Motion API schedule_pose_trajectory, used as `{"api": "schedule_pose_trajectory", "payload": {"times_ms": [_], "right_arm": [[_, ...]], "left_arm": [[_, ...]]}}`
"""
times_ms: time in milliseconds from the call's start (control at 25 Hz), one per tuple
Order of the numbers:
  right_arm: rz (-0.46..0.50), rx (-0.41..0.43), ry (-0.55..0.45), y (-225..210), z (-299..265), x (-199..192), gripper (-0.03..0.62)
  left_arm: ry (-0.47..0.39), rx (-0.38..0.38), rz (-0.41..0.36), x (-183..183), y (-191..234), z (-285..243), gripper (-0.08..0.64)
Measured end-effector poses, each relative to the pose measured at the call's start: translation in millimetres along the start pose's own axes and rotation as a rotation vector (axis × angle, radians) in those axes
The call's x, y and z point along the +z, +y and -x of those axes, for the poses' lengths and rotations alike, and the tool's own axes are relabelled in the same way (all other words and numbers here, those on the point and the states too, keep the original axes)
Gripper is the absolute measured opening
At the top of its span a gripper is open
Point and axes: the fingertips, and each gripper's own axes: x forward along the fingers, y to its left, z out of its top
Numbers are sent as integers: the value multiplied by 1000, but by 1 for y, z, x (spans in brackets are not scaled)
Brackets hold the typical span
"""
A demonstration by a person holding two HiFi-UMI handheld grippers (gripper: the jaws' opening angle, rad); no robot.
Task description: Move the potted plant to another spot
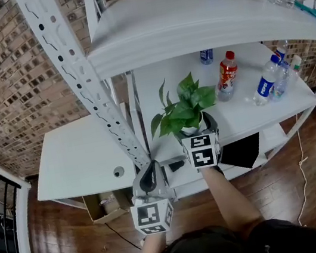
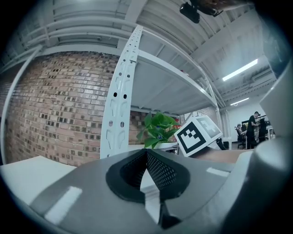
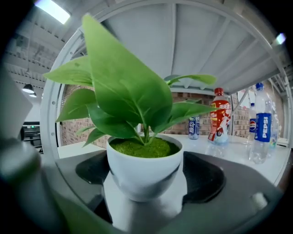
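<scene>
The potted plant (image 1: 186,112), green leaves in a small white bowl-shaped pot, stands near the front edge of the white middle shelf (image 1: 157,86). My right gripper (image 1: 201,136) reaches in level from the front, one jaw on each side of the pot. In the right gripper view the pot (image 3: 144,169) fills the gap of my right gripper (image 3: 146,185). Its dark pads (image 3: 203,180) meet the pot's flanks, and the pot rests on the shelf. My left gripper (image 1: 150,177) hangs below the shelf's front left, shut and empty (image 2: 149,183). From there the plant (image 2: 158,130) shows beyond the post.
A perforated white upright post (image 1: 87,87) stands just left of the plant. On the same shelf to the right are a red bottle (image 1: 228,75), blue-labelled bottles (image 1: 266,80) and a blue can (image 1: 207,56). A white table (image 1: 78,155) lies left, with a cardboard box (image 1: 105,205) below.
</scene>
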Motion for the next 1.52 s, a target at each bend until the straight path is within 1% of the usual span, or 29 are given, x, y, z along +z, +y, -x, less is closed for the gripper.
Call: {"api": "schedule_pose_trajectory", "payload": {"times_ms": [80,240,440,600,760,1000,1240,1360,1520], "right_arm": [[9,-6,0,-2,-1,-2,470],[15,0,-9,1,1,1,468],[14,-9,-47,-3,9,3,465],[18,-3,-77,-1,31,11,463],[23,21,-104,8,58,16,463],[29,40,-105,21,97,10,463],[18,71,-101,52,139,2,463],[16,98,-91,77,156,-3,463],[32,132,-83,115,167,-15,463]], "left_arm": [[3,-3,1,-3,0,0,15],[4,-7,10,-1,-2,-1,15],[5,-7,10,-2,-1,1,15],[10,-14,8,-4,-2,4,15],[12,-23,11,-4,-4,8,15],[23,-38,23,-10,-10,21,15],[34,-8,41,-17,11,40,15],[36,13,46,-19,28,49,15],[32,45,27,-25,52,66,15]]}}
